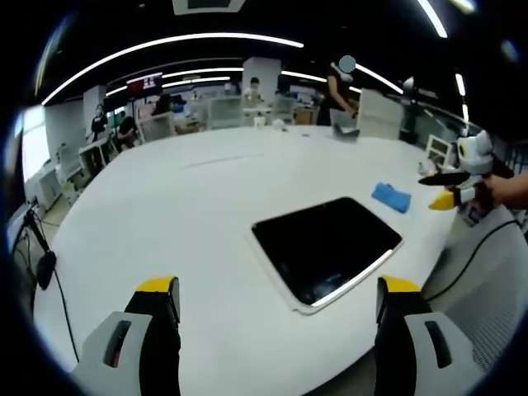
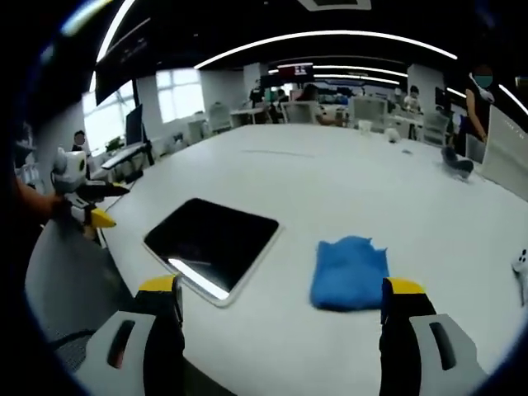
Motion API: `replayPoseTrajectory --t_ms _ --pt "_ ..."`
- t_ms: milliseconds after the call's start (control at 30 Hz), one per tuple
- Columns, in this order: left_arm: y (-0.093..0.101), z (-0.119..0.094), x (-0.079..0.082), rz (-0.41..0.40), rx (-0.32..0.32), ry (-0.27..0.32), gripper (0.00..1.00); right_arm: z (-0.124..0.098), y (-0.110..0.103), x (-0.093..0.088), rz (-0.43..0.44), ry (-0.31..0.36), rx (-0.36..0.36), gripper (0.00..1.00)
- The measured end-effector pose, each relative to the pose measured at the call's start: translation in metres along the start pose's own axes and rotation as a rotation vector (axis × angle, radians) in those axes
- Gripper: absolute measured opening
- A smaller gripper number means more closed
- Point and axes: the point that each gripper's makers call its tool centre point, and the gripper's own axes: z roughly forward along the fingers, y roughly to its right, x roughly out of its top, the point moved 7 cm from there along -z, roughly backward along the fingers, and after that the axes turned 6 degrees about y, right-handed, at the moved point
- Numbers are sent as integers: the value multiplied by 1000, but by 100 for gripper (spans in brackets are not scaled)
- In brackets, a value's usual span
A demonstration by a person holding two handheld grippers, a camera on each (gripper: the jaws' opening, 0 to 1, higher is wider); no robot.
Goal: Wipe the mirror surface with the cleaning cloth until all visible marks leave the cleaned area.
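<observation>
A dark rectangular mirror [image 1: 330,245] with a pale frame lies flat on the white table [image 1: 181,214], a strip of ceiling light reflected along one edge. Beyond it rests the blue cleaning cloth [image 1: 391,197]. My left gripper [image 1: 279,309] hovers open above the table's near edge, short of the mirror. The right gripper [image 1: 452,188] appears at the far right, held in a hand. In the right gripper view the blue cloth [image 2: 350,272] lies just ahead of my open right gripper [image 2: 279,312], with the mirror [image 2: 212,239] to its left and the left gripper [image 2: 82,198] at the left edge.
The big white table [image 2: 346,190] stretches far back. Desks, chairs, monitors and several people [image 1: 338,91] fill the office behind it. A black cable [image 1: 474,252] hangs past the table's right edge. Small white items [image 2: 388,132] sit at the far end.
</observation>
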Motion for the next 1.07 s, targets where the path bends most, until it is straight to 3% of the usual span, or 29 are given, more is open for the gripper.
replayPoseTrajectory --t_ms 100,267,567,767,1067 --pt "-1 0 0 -7 7 3 100 -5 -2 4 -18 36 -12 100" --pt "-3 0 0 -11 11 2 100 0 1 1 6 21 -25 100" --pt "-1 1 -1 1 5 -3 100 -2 5 4 -4 75 -40 100" --pt "-2 0 -1 -6 11 -3 100 -2 6 -1 21 36 -42 100" --pt "-2 1 -1 -1 7 -6 100 -3 6 -1 26 37 -50 100"
